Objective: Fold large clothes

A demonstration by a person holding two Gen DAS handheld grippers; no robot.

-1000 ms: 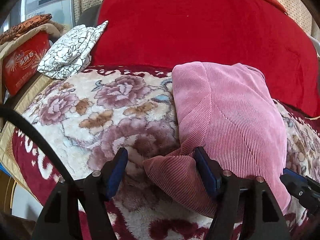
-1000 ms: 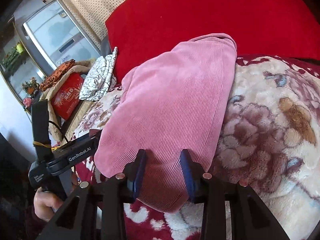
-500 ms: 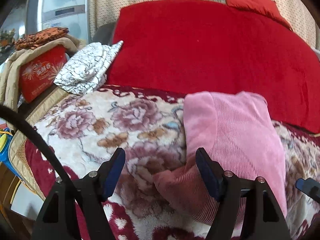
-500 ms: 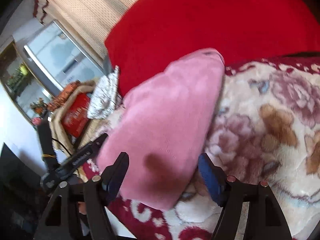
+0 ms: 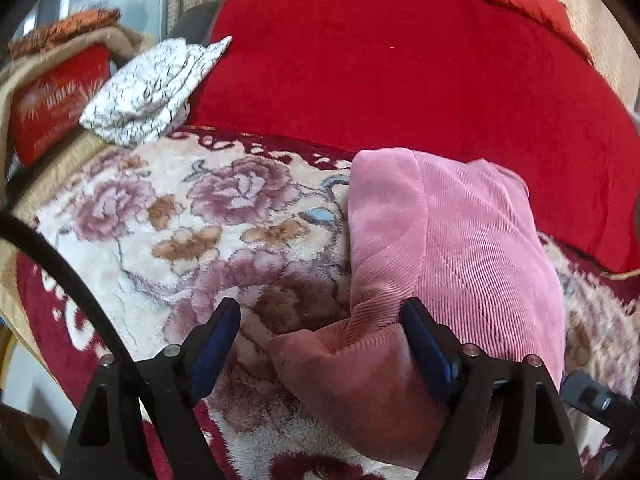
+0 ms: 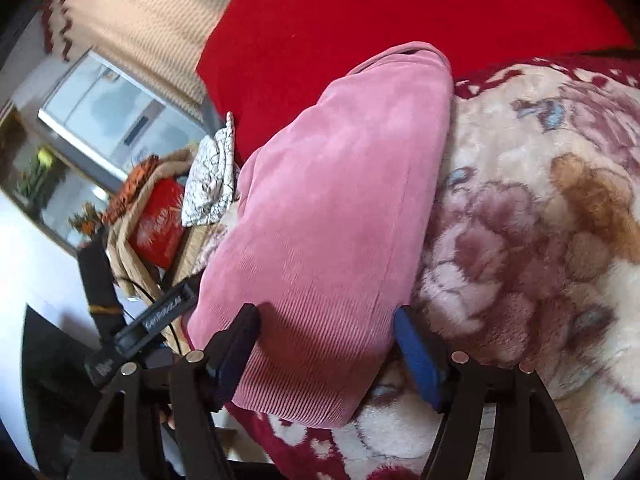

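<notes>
1. At the far left, a red box point(image 5: 56, 100) sits under a tan cloth with an orange patterned cushion point(image 5: 68, 30) on top. It is well apart from the work, so I judge it to be storage only.
2. Next to the right, a white crackle-print cloth point(image 5: 152, 92) lies folded at the back edge of the floral blanket point(image 5: 172, 216), against the big red cushion point(image 5: 400, 72). It looks like a finished piece put out of the way.
3. The left gripper point(image 5: 320, 332) has its jaws opening. Its left finger stands over bare blanket. Its right finger lies just beside the rolled near-left corner of the pink corduroy garment point(image 5: 452, 248). Neither pad presses the cloth, so it holds nothing. I judge it is letting go because that corner is already laid down.
4. The garment lies folded into a narrow oblong on the blanket. Its far end touches the red cushion and its near end is by both grippers.
5. The right gripper point(image 6: 324, 344) stands wide, straddling the garment's point(image 6: 336, 208) near end. The cloth lies between the fingers but is not pinched, so it grips nothing.
6. At the right gripper view's lower left, the left tool's black body point(image 6: 140, 324) shows how close together the 2 grippers work.
7. My judgement: this fold is set. Another fold across the length, or smoothing, seems next.
</notes>
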